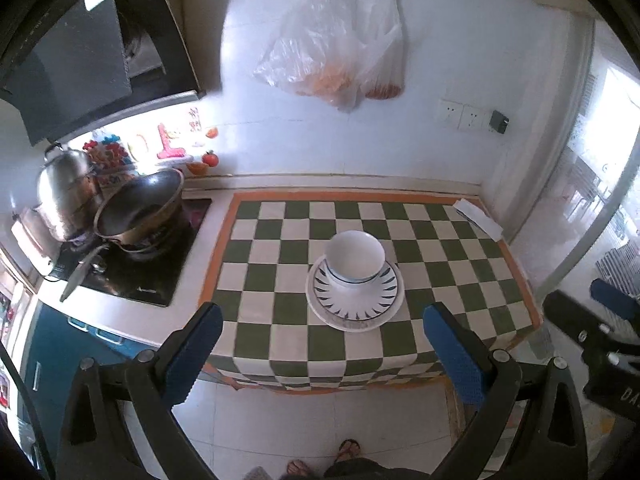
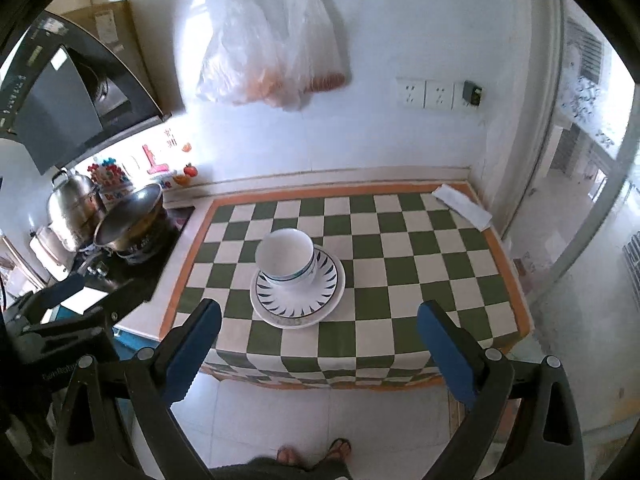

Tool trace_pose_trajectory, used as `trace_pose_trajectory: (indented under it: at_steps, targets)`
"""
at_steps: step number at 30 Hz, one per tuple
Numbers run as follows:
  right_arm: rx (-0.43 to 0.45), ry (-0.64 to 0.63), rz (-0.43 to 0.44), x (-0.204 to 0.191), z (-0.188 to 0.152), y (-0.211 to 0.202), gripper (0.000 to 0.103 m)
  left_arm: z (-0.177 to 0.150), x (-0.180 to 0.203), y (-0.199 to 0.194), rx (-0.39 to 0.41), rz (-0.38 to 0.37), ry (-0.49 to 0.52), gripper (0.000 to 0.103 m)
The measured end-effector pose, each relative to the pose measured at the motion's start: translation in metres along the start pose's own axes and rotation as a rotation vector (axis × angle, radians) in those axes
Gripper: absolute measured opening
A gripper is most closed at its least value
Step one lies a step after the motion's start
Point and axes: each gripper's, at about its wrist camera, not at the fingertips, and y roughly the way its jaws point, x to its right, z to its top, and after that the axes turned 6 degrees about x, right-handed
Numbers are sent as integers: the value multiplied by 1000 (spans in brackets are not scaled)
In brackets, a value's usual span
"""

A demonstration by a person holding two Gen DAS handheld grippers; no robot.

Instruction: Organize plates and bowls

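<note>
A white bowl with a dark rim band stands on a stack of plates; the top plate has a dark leaf pattern, a larger white plate lies under it. The stack sits mid-counter on a green-and-white checked cloth. The bowl and plates show in the right wrist view too. My left gripper is open and empty, held back over the counter's front edge. My right gripper is open and empty, also short of the stack. The right gripper shows at the left view's right edge.
A hob to the left holds a wok and a steel kettle. Plastic bags hang on the wall. A folded white cloth lies at the counter's far right corner. Tiled floor and the person's feet are below.
</note>
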Motion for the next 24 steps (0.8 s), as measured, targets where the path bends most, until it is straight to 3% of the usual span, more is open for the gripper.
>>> trace_pose_trajectory:
  at_steps: [10, 24]
  targets:
    - [69, 24, -50, -26, -20, -56, 101, -23, -19, -47, 37, -10, 45, 103]
    - [68, 40, -64, -45, -46, -79, 101, -38, -45, -67, 39, -2, 27, 103]
